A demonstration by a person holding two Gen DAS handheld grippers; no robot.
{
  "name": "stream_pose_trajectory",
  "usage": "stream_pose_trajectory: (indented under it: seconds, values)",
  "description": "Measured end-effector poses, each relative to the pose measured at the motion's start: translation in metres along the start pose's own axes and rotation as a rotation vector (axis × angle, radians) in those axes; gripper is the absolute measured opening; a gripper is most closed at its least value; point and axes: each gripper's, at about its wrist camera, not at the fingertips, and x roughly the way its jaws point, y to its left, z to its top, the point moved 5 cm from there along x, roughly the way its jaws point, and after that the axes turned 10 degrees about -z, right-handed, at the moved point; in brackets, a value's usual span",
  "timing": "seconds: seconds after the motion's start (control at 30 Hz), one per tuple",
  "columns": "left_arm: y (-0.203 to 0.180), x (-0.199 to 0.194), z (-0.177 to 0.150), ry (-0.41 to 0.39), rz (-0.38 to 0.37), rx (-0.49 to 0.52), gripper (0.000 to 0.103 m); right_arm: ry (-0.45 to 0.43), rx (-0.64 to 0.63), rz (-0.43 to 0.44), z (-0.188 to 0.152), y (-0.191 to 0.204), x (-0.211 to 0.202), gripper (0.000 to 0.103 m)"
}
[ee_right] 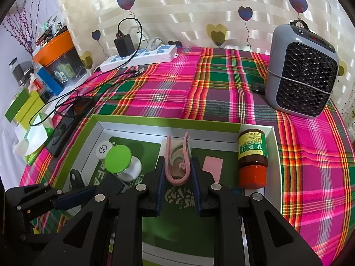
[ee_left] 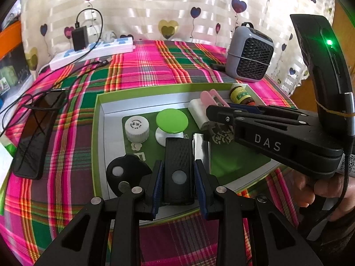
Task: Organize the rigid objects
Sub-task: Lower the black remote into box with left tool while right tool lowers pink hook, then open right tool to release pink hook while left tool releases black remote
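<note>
A green-rimmed box (ee_left: 98,119) (ee_right: 97,119) lies on the plaid cloth and holds the objects. My left gripper (ee_left: 178,170) is shut on a black rectangular device (ee_left: 178,155) with a round white button, low in the box. My right gripper (ee_right: 177,173) is shut on a pink clip (ee_right: 177,155); in the left wrist view it reaches in from the right (ee_left: 213,113). In the box are also a white cap bottle (ee_left: 137,127), a green-topped knob (ee_left: 172,122), a black round fob (ee_left: 126,173), a white block (ee_left: 198,110) and a brown medicine bottle (ee_right: 253,157).
A grey mini heater (ee_right: 301,71) stands at the back right. A white power strip (ee_right: 137,58) with a black charger and cables lies at the back left. A black phone (ee_left: 35,133) lies left of the box. An orange-lidded bin (ee_right: 55,46) and green boxes sit far left.
</note>
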Motion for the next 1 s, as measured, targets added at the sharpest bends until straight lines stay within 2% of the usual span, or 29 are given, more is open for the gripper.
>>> stream_pose_trajectory:
  seconds: [0.67, 0.83, 1.0]
  values:
    - [-0.001, 0.0, 0.0, -0.001, 0.006, 0.002, 0.027, 0.001, 0.025, 0.008, -0.002, -0.002, -0.001, 0.023]
    - [-0.001, -0.004, -0.001, -0.009, 0.011, 0.002, 0.027, -0.008, 0.025, 0.019, -0.004, 0.0, -0.006, 0.037]
    - [-0.004, -0.01, -0.003, -0.01, 0.02, 0.01, 0.027, -0.016, 0.022, 0.015, -0.007, 0.002, -0.011, 0.038]
